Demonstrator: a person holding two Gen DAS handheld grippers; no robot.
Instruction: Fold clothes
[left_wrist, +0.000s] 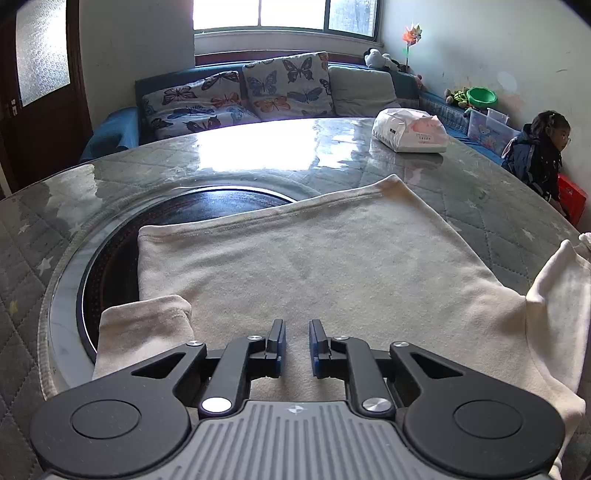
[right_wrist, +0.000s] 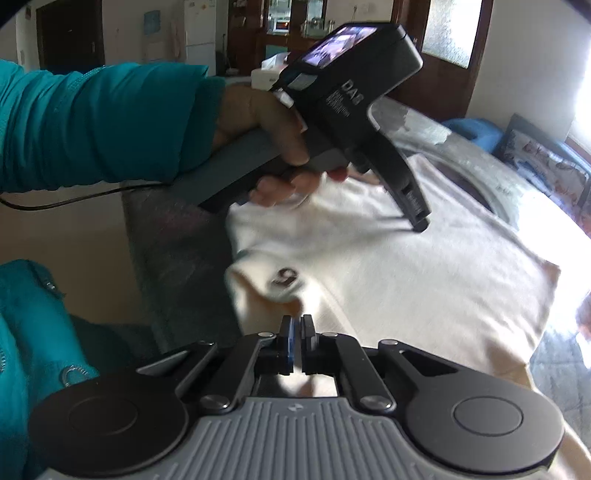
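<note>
Left wrist: left gripper (left_wrist: 297, 349) parted a little, holding nothing, over white shirt (left_wrist: 314, 266) spread on table (left_wrist: 110, 173). Soft, limp, light; pinch at sleeve (left_wrist: 144, 325) or hem.

Right wrist: right gripper (right_wrist: 296, 345) nearly closed, probably pinching shirt fabric near collar; blurred.

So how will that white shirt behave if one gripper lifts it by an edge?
The white shirt will probably sag: its sleeve lies limp and rumpled. It looks thin, so likely light. On the glossy tabletop it may slide and drag instead of staying put. The left gripper is open above it.
</note>
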